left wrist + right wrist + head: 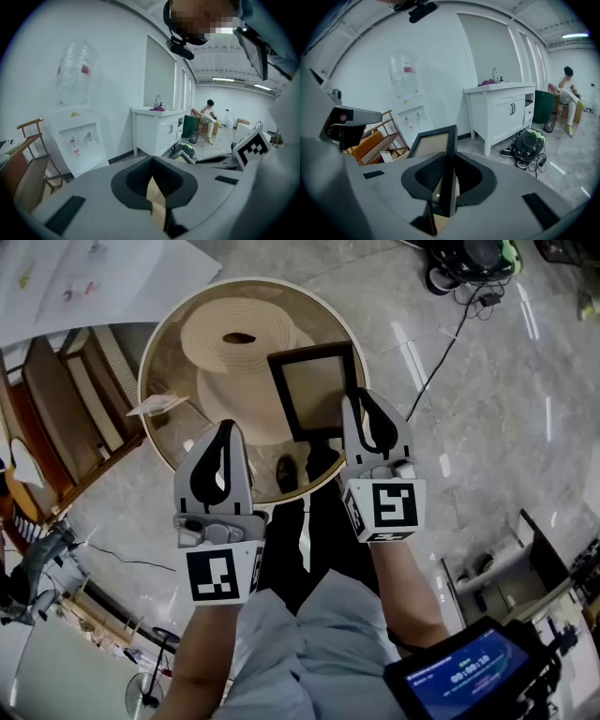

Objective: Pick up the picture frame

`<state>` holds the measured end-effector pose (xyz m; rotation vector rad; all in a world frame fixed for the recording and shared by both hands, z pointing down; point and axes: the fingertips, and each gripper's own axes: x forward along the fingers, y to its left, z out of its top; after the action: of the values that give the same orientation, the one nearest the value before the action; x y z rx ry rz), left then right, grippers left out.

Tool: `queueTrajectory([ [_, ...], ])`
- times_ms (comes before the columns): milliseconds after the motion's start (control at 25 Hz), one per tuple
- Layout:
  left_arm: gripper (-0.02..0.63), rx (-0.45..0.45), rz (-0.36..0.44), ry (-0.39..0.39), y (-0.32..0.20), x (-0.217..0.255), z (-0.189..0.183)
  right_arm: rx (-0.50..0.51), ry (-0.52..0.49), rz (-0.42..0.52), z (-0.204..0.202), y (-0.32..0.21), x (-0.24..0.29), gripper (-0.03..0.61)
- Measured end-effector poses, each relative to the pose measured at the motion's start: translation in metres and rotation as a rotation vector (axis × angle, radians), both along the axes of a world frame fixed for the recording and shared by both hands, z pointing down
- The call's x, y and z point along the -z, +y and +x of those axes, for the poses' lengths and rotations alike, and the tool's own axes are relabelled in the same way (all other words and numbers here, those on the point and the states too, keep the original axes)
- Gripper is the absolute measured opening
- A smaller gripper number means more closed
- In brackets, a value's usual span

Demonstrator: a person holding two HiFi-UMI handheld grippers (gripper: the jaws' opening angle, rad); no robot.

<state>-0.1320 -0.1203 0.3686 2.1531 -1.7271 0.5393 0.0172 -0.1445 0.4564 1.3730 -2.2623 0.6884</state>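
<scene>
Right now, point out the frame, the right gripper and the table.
frame (314, 395): head view, middle of its pane.
right gripper (361, 399): head view, between its fingertips.
table (248, 280): head view, far rim.

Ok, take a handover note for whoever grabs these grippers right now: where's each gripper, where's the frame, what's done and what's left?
Right gripper: jaws clamped on the near edge of the picture frame; the right gripper view shows the dark frame edge-on between the pads.
Left gripper: jaws together, holding nothing, beside the right one at the near side of the round table.
Frame: over the table top, in the right gripper's grip. It looks raised, but I cannot tell for sure that it is clear of the glass.
Done: grasp made.
Left: confirm the lift and hold steady.
</scene>
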Motion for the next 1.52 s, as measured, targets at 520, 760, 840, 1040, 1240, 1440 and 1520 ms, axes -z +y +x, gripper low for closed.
queueTrajectory([
  [520, 0.011, 0.016, 0.136, -0.021, -0.016, 0.049, -0.011, 0.038, -0.021, 0.13, -0.015, -0.014, 0.064, 0.081],
  [760, 0.011, 0.043, 0.165, 0.005, -0.042, 0.078, -0.057, 0.077, 0.0, 0.164, -0.066, -0.035, 0.105, 0.081],
  [840, 0.011, 0.056, 0.19, 0.013, -0.047, 0.097, -0.074, 0.08, 0.005, 0.186, -0.081, -0.039, 0.127, 0.081],
  [1040, 0.011, 0.103, 0.274, 0.04, -0.037, 0.149, -0.086, 0.097, -0.008, 0.297, -0.094, -0.035, 0.188, 0.08],
  [1240, 0.011, 0.101, 0.337, 0.033, -0.016, 0.188, -0.096, 0.093, -0.023, 0.379, -0.103, -0.023, 0.242, 0.08],
  [1440, 0.011, 0.101, 0.412, 0.002, 0.0, 0.227, -0.114, 0.111, -0.034, 0.457, -0.123, -0.007, 0.287, 0.08],
  [1520, 0.011, 0.105, 0.448, 0.001, 0.008, 0.245, -0.119, 0.117, -0.038, 0.49, -0.129, 0.001, 0.306, 0.08],
])
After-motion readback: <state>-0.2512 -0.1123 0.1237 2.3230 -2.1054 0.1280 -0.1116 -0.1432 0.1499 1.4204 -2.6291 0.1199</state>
